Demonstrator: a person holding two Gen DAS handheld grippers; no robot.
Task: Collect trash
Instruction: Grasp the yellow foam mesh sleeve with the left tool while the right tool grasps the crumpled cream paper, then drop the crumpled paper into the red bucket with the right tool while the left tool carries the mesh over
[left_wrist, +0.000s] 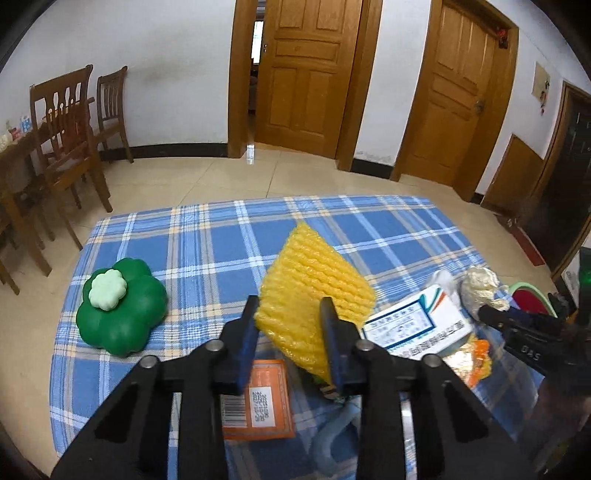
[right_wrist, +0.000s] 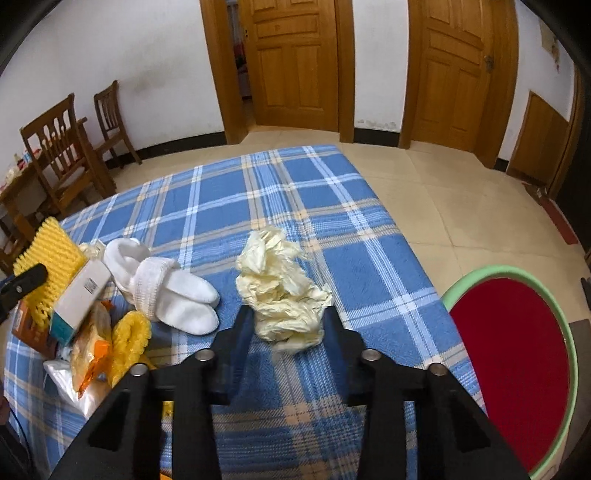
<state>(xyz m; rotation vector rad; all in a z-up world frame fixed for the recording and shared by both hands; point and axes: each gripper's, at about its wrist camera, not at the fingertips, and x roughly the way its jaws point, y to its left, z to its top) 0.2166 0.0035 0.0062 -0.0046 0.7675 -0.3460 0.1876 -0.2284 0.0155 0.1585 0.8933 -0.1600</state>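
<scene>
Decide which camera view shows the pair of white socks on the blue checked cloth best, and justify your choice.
The right wrist view: the pair of white socks lies whole and unobstructed beside the white cardboard box. In the left wrist view only a white sliver peeks out behind that box, too little to identify.

On the table (left_wrist: 184, 240), the clover-shaped box (left_wrist: 122, 310) sits near the left edge. The foam sheet (left_wrist: 314, 291) stands mid-table, a carton (left_wrist: 417, 325) just right of it — socks (right_wrist: 166, 284) beyond. The crumpled paper (right_wrist: 284, 291) lies nearer the right edge; a basin (right_wrist: 517, 369) sits off that edge.
</scene>
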